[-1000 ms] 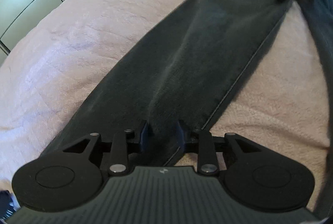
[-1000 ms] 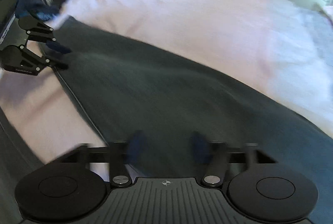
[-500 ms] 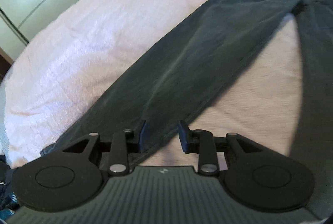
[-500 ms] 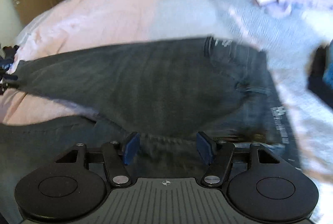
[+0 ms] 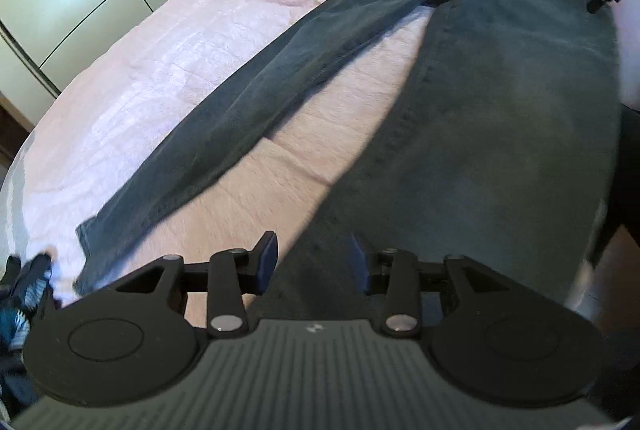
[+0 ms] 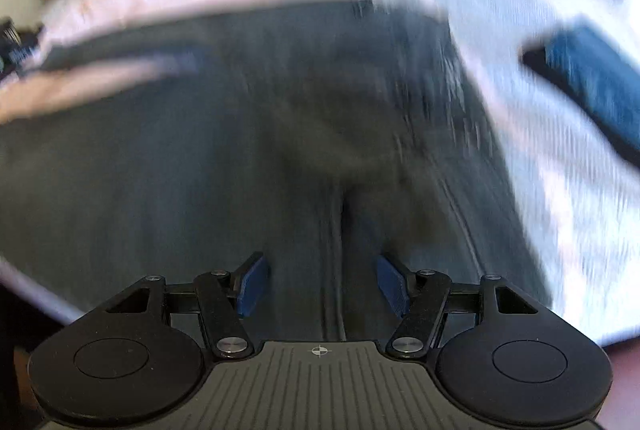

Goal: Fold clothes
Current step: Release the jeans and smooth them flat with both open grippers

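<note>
I have the dark jeans [image 5: 500, 102] spread flat across the pink bed [image 5: 168, 62], legs splayed and nothing folded yet, my left gripper [image 5: 312, 262] opening above the near leg and my right gripper [image 6: 320, 284] released, both empty.

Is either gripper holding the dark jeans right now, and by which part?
Nothing is held. The left gripper is opening, its pads clear of the jeans; the right gripper hangs open above them.
</note>
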Tool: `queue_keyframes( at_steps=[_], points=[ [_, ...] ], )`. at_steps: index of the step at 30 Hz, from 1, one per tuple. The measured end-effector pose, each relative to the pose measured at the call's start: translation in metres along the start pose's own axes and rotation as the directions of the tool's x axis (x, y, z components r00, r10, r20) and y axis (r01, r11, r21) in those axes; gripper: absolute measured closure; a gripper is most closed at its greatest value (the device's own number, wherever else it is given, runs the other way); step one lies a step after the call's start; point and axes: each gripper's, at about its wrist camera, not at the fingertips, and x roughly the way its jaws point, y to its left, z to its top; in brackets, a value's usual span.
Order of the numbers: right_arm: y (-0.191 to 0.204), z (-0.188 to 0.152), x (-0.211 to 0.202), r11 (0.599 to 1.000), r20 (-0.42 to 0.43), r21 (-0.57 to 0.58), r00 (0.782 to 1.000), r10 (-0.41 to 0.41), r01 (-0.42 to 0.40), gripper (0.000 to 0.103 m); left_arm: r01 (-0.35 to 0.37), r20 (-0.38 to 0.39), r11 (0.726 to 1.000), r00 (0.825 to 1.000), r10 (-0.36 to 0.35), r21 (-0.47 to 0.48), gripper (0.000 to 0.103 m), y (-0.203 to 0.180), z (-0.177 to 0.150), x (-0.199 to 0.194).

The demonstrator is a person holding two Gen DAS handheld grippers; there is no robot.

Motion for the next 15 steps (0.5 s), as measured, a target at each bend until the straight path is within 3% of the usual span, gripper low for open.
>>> queue_keyframes(
  at_steps=[6, 11, 15],
  points=[
    [0.018, -0.02, -0.047, 0.999, 0.11, 0.026, 0.994, 0.023, -0.026, 0.039, -0.022, -0.036, 1.0, 0.999, 0.021, -0.015, 0.064, -0.024, -0.043, -0.043],
    [0.051, -0.033, -0.061, 0.998, 0.112, -0.03, 0.992, 0.057, -0.054, 0.039, -0.083, -0.138, 0.996, 0.987, 0.077, -0.037, 0.062, -0.03, -0.102, -0.037],
    [0.073, -0.037, -0.057, 0.994, 0.082, -0.08, 0.994, 0.077, -0.071, 0.039, -0.127, -0.147, 0.986, 0.983, 0.111, -0.107, 0.06, -0.023, -0.135, -0.056]
  ],
)
